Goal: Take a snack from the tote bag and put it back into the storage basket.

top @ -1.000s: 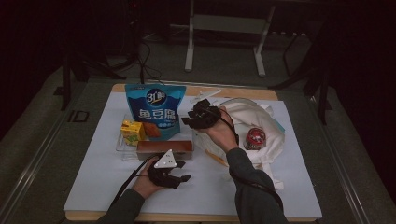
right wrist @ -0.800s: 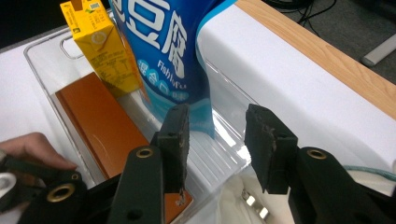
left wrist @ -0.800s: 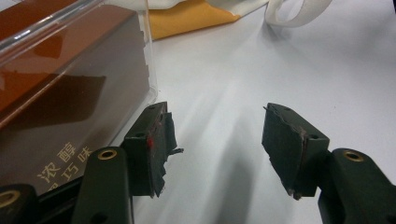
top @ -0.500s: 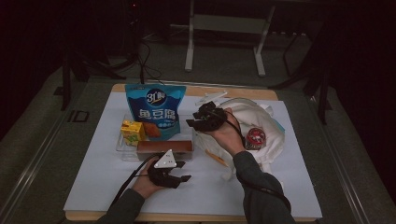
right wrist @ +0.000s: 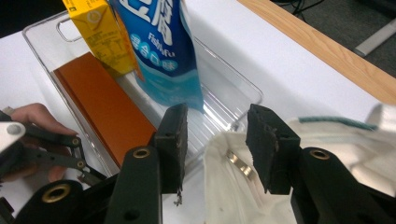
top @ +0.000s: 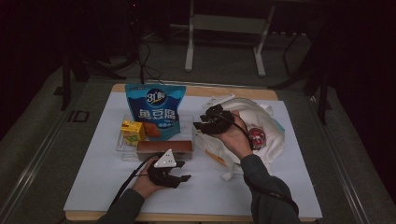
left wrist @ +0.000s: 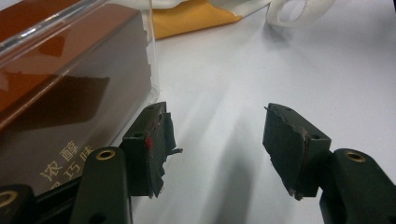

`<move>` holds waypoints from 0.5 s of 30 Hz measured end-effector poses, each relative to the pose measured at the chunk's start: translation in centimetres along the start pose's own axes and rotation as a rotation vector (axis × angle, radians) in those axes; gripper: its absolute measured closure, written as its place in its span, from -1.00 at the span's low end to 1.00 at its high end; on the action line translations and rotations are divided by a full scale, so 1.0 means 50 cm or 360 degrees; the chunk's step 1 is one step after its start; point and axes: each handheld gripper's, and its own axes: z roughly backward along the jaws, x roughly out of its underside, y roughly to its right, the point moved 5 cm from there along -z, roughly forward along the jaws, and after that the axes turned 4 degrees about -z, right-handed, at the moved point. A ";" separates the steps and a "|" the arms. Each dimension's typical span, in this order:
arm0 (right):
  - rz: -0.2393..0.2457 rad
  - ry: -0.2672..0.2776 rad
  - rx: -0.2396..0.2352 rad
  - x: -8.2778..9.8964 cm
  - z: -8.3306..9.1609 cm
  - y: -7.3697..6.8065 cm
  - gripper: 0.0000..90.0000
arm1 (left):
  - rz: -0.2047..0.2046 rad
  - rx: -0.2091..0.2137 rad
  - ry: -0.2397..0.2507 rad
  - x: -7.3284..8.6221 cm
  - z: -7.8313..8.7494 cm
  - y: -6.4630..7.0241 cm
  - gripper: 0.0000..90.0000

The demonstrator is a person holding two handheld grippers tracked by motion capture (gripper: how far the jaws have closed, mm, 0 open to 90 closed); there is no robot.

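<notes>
1. Two tools are at work on the bench: the left tool, low in the high view, has its jaws wide apart and bare, just beside the brown box in the clear tray.
2. The right tool, at centre, hovers with jaws parted and bare over the white bag, near the blue pouch and yellow carton.

Blue snack pouch with white lettering, yellow carton, reddish-brown box, white cloth bag, black-jawed grippers.
</notes>
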 end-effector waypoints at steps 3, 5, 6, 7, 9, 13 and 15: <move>-0.0013 -0.0003 0.0020 0.007 0.009 0.009 0.30 | 0.0000 0.0001 0.0000 0.000 0.000 0.000 -0.10; -0.0021 -0.0001 0.0028 0.012 0.015 0.015 0.30 | 0.0000 0.0000 0.0000 0.000 0.000 0.000 -0.10; -0.0020 -0.0004 0.0036 0.014 0.018 0.019 0.30 | 0.0001 0.0001 0.0000 0.000 0.000 0.000 -0.10; -0.0026 -0.0004 0.0038 0.017 0.020 0.022 0.30 | 0.0000 0.0000 0.0000 0.000 0.000 0.000 -0.10; -0.0032 -0.0003 0.0047 0.021 0.024 0.028 0.30 | -0.0003 -0.0004 -0.0001 0.000 0.000 0.000 -0.10; -0.0073 0.0002 0.0043 0.031 0.032 0.039 0.31 | 0.0003 -0.0005 -0.0004 0.000 -0.001 -0.001 -0.10; -0.0076 -0.0001 0.0054 0.035 0.037 0.044 0.31 | 0.0002 -0.0005 -0.0004 0.000 -0.001 0.000 -0.10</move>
